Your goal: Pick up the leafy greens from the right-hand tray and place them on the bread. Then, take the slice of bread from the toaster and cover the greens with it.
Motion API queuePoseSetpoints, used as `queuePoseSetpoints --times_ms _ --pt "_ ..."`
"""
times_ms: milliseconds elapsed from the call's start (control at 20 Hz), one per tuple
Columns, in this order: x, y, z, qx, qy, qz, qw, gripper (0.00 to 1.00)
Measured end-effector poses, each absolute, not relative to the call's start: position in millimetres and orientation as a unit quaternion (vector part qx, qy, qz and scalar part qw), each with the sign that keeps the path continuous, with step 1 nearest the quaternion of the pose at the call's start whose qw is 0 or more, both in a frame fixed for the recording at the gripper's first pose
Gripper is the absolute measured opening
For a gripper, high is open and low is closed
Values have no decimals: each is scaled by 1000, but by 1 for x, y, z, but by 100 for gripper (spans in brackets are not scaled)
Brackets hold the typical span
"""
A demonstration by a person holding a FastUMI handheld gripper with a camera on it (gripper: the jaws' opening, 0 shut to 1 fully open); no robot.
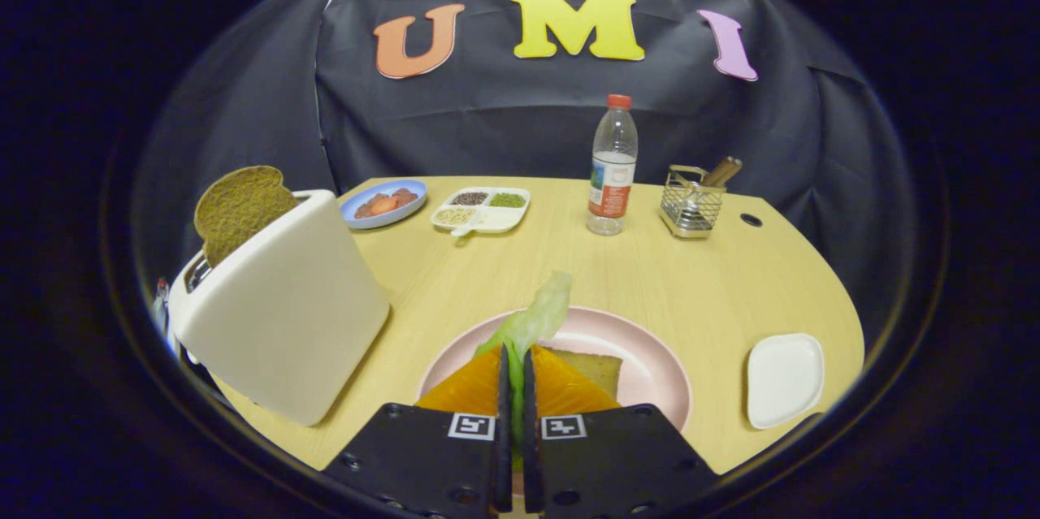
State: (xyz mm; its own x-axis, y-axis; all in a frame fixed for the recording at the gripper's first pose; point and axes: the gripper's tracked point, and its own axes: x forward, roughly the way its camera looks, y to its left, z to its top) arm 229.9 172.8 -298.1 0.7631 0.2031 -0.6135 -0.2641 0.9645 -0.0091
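Note:
My gripper [516, 365] is shut on the leafy greens [536, 316], a pale green leaf that sticks up and forward from between the fingers. It hangs over a pink plate [650, 365] that holds a slice of bread [597, 369], partly hidden behind the fingers. To the left stands a white toaster [284, 308] with a brown slice of bread [240, 206] poking out of its top slot. A small white tray [784, 379] lies to the right of the plate with nothing on it.
Beyond the plate, at the back of the wooden table [691, 283], stand a blue dish of red food [382, 202], a white divided dish of seeds [481, 209], a water bottle [612, 170] and a wire holder with utensils [692, 206].

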Motion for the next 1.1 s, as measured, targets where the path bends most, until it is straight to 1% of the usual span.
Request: queuePoseSetpoints --times_ms 100,200,350,450,500,600,700,850,950,1100 --pt "228 170 -305 -50 328 129 935 6" --pt "229 166 -315 -66 332 127 933 18" --pt "229 157 -321 -84 331 116 933 20" --pt "229 152 -323 -80 334 109 933 29" --pt "229 150 -323 -80 335 106 933 29" --pt "229 142 -318 -84 327 97 936 40" --pt "227 137 -308 -85 316 97 940 56" --pt "219 131 -287 -86 299 96 945 85" --pt "211 131 -267 -85 285 99 950 94" --pt "198 134 -233 -75 263 100 957 96"
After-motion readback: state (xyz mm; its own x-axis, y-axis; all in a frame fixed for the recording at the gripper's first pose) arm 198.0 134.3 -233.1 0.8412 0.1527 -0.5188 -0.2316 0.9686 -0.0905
